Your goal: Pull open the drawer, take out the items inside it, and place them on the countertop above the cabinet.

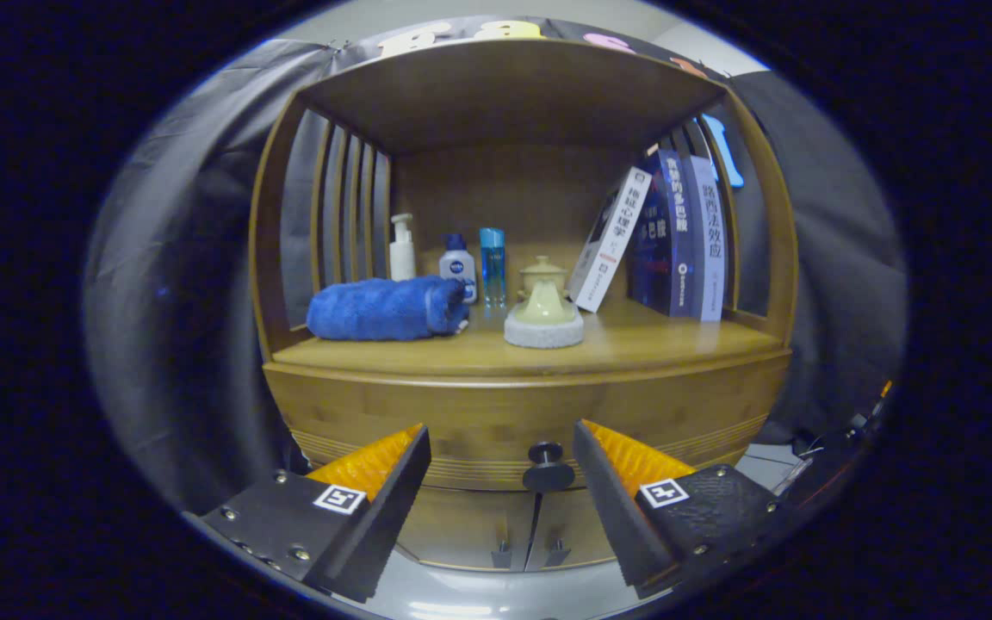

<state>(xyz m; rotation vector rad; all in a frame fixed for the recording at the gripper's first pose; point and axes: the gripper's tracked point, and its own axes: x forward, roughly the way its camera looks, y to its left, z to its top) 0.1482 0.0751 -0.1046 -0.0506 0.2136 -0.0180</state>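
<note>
Released tongs (500, 465) hang spread before the closed drawer (461, 422), its knob (547, 469) between and just beyond their tips.

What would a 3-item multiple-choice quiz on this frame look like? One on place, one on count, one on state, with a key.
1. Where is the drawer knob relative to the gripper?
A. Between the two fingers, slightly right of centre
B. Far left of both fingers
C. On the countertop beside the towel

2. How many bottles stand behind the blue towel on the countertop?
A. One
B. Three
C. Five

3. What state is the drawer in?
A. Pulled fully out
B. Removed and set on the countertop
C. Closed, front flush with the cabinet

Key:
1 A: the knob sits in the gap between the fingers, untouched.
2 B: a white pump bottle, a small blue-capped bottle and a clear blue bottle stand there.
3 C: the front shows no gap, and the fingers are spread open.
</note>
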